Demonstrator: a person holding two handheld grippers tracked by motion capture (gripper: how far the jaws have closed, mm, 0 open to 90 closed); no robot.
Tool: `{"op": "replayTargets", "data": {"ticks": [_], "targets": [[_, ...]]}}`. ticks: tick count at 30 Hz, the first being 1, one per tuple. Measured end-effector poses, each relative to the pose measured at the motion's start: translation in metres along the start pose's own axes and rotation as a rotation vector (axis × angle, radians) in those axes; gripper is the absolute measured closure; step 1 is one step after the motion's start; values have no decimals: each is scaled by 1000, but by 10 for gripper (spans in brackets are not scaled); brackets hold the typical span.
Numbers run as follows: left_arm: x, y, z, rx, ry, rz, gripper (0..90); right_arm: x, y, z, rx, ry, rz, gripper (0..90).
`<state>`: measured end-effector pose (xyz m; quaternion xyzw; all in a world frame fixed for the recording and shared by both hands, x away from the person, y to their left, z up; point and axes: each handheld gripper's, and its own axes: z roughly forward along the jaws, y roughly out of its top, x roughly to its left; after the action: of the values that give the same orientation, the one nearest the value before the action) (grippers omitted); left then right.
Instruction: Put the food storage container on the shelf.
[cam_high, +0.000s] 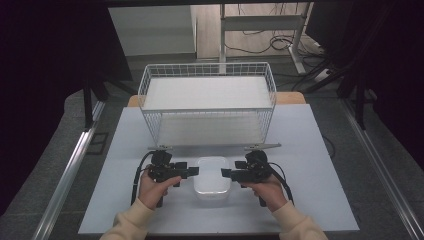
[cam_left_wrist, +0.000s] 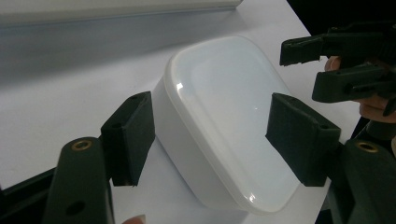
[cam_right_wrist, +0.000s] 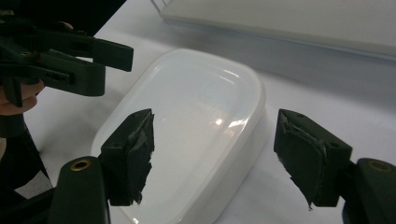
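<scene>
Cream-sleeved forearms enter nearest the high camera, each hand carrying one of my black two-jaw tools. My left gripper (cam_high: 192, 170) and right gripper (cam_high: 226, 173) face each other across a glossy white rounded-rectangular lidded plastic box (cam_high: 213, 183), which sits on the pale grey worktop (cam_high: 310, 200) between them, just in front of a white wire-mesh basket (cam_high: 207, 102). Both sets of fingers (cam_left_wrist: 128, 135) stand wide apart and hold nothing; in each gripper view they straddle the box without touching it. I judge this mirrored placement prepares a two-sided grasp, since the box looks too broad and slick for one tool, and the basket behind seems its likely destination
</scene>
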<state>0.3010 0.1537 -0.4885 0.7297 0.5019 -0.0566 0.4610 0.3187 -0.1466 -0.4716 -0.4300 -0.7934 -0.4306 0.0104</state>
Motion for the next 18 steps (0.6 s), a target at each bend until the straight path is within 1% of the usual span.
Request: {"op": "replayTargets", "data": {"ticks": [1,2,4,7,9,14,18], "targets": [[1,0,1,6,2,3,322,0,-1,1,3,3,1,288],[1,0,2,9,1,-1,326,0,-2,4,16,5,12,283],[2,0,4,15,-4,-5,329,-1,-2,5,22,3,15,281],[2,-1,8,26,-10,-14,331,-4,-5,10,37,6,44,281],[2,-1,11,35,-14,-19,331,-4,-5,10,39,8,51,281],[4,-1,16,53,-36,-42,333,-4,-6,14,50,14,74,290],[5,-2,20,71,-39,-59,334,-5,-8,18,67,12,103,304]]}}
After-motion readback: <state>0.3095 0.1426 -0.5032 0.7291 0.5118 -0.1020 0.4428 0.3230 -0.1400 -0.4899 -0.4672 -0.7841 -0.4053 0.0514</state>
